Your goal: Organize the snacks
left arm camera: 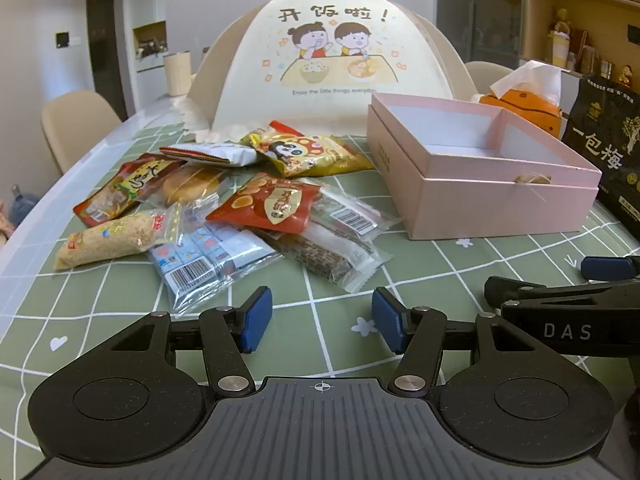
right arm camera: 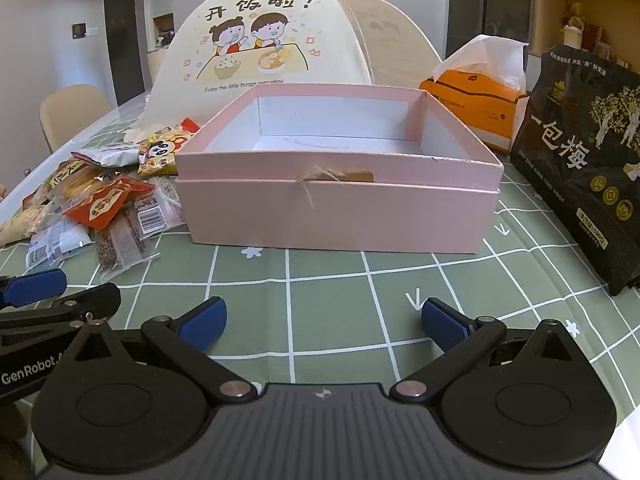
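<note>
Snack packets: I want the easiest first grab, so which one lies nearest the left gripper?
The clear packet of small blue-and-white sweets, barcode facing up. Its corner reaches almost to the left gripper; the red packets and the panda packet lie farther back.

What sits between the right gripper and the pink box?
Nothing but bare green checked tablecloth lies between the open right gripper and the pink box, as the right wrist view shows. The snack pile lies off to the left.

Snack pile (left arm camera: 224,208) left of the box (left arm camera: 480,184), food cover (left arm camera: 332,64) behind both, tissue pack (right arm camera: 476,108) and standing bag (right arm camera: 580,176) right of box
</note>
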{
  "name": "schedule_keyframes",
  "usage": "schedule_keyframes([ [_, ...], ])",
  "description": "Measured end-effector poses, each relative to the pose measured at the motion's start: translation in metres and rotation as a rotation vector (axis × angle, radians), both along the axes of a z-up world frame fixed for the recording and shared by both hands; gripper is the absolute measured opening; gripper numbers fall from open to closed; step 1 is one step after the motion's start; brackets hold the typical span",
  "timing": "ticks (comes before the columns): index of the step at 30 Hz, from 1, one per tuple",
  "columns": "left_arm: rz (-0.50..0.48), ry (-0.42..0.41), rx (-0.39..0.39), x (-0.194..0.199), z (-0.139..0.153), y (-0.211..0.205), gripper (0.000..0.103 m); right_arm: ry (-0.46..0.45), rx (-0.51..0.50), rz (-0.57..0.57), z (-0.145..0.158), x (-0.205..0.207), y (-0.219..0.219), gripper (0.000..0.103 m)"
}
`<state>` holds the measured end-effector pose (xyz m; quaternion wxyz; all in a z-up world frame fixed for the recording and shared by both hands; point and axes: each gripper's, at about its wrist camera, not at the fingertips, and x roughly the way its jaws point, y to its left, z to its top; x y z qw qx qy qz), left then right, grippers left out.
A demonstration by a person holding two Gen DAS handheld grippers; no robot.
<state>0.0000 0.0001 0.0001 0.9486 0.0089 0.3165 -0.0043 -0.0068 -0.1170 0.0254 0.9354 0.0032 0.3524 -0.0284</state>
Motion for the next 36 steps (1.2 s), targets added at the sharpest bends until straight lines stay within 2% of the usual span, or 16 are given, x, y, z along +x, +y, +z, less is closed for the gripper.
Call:
schedule_keyframes([
  [36, 0.000, -0.001, 0.002, 0.0000, 0.0000, -0.0001, 0.062, 0.011, 0.003, 0.003, 0.0008, 0.0006, -0.0007, 0.103],
])
